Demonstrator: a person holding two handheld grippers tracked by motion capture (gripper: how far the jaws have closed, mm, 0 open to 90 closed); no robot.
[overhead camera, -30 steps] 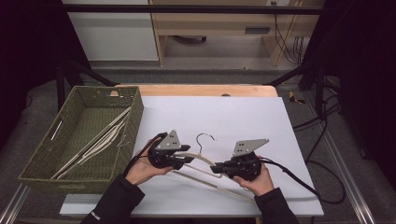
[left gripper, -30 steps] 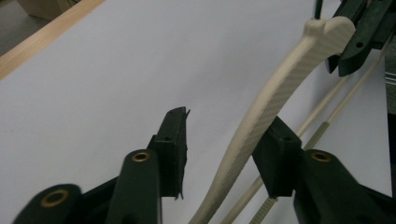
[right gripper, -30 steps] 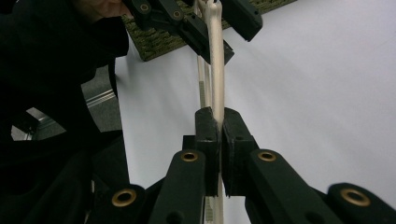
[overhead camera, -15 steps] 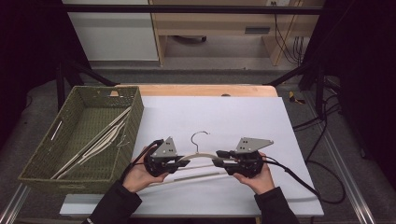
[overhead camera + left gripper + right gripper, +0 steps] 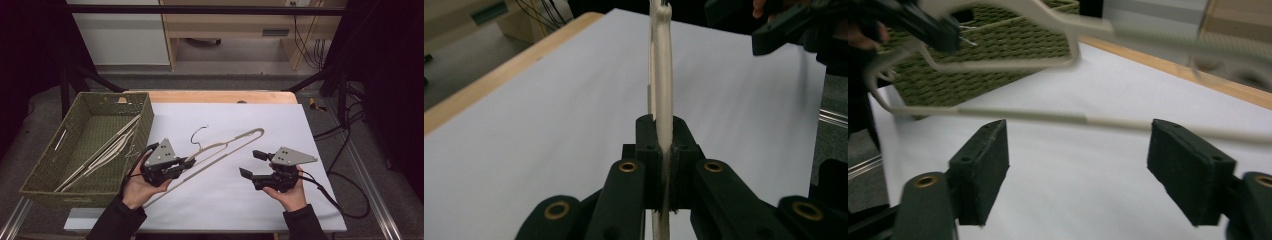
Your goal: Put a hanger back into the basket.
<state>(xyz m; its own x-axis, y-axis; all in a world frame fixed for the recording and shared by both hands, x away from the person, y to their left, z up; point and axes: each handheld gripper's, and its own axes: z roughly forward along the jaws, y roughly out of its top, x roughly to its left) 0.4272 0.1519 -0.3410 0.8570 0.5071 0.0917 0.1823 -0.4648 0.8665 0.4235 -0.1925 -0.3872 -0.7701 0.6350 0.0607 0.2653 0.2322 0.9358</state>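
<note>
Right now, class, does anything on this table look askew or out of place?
Yes: the cream hanger slants across the white sheet, pinched at one end by the left gripper. The other hangers lie in the wicker basket. The right gripper stands open, apart from it.

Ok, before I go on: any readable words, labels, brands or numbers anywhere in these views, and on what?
None can be read.
Hanger, woven basket, white table sheet: no print visible.
Grey plates on the left gripper and right gripper: no marking shows.
Dark strip on the cabinet in the background: too small and blurred to tell whether it bears text.
</note>
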